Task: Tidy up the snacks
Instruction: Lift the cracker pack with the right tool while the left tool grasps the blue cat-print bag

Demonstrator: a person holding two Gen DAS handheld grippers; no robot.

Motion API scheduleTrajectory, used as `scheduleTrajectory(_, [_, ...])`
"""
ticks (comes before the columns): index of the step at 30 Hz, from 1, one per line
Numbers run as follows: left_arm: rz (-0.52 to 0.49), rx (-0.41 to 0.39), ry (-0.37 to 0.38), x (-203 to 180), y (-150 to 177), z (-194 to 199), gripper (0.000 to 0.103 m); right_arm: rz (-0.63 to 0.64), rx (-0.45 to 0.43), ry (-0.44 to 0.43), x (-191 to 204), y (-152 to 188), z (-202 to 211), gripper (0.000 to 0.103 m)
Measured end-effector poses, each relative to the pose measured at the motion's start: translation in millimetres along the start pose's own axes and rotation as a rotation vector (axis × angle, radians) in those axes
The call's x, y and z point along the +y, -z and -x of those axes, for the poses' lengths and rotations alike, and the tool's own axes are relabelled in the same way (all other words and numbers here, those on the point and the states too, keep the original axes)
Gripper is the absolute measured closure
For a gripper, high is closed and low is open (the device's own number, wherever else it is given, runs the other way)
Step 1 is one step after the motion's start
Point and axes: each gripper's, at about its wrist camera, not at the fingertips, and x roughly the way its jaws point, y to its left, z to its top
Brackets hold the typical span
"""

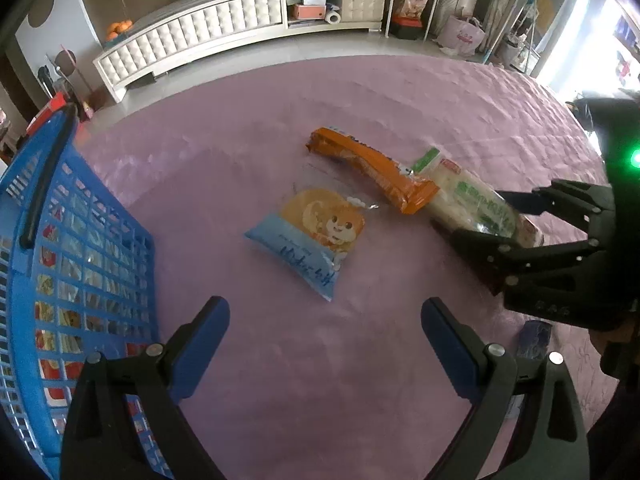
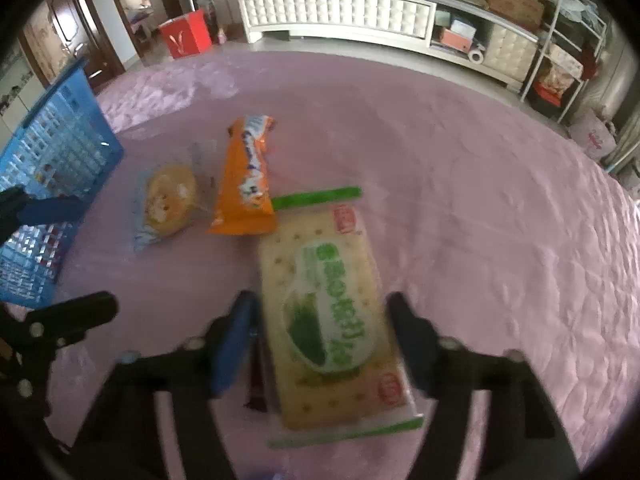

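Three snacks lie on the pink cloth [image 1: 304, 360]: a blue bread bag with a cartoon lion [image 1: 308, 236] [image 2: 168, 204], an orange packet [image 1: 372, 168] [image 2: 244, 184], and a green-and-white cracker pack [image 2: 332, 320] [image 1: 472, 204]. My right gripper [image 2: 324, 340] [image 1: 492, 216] is open, its fingers either side of the cracker pack, close to it. My left gripper [image 1: 324, 336] is open and empty, just short of the bread bag. A blue mesh basket [image 1: 76, 264] [image 2: 48, 172] holding several snacks stands at the left.
A dark small item [image 2: 256, 376] lies by the cracker pack. A dark blue packet [image 1: 534, 340] lies near the right. A white cabinet [image 1: 224, 36] stands beyond the cloth, with a red box [image 2: 186, 38] and shelves [image 2: 568, 52] nearby.
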Motion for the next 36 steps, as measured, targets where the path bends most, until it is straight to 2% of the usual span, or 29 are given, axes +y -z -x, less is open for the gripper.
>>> scheduleTrajectory(5, [0.023, -0.001, 0.005, 5, -1, 6, 0.008, 0.012, -0.026, 0.042, 1, 0, 14, 0.04])
scheduleTrajectory(9, [0.029, -0.003, 0.02, 6, -6, 11, 0.008, -0.021, -0.08, 0.027, -3, -2, 34, 0.04])
scheduleTrajectory(14, [-0.022, 0.005, -0.037, -3, -19, 9, 0.008, -0.048, -0.107, 0.012, -6, -4, 40, 0.04])
scheduleTrajectory(20, [-0.029, 0.049, -0.07, -11, -35, -2, 0.008, -0.109, -0.105, -0.012, -15, -8, 35, 0.04])
scheduleTrajectory(26, [-0.122, 0.138, -0.117, -19, -47, -25, 0.008, -0.104, -0.097, -0.023, -10, -6, 31, 0.04])
scheduleTrajectory(28, [-0.122, 0.163, -0.125, -15, -51, -32, 0.008, -0.107, -0.091, -0.022, -9, -6, 29, 0.04])
scheduleTrajectory(36, [-0.097, 0.177, -0.149, 2, -61, -53, 0.008, -0.118, -0.08, -0.045, -8, -6, 22, 0.04])
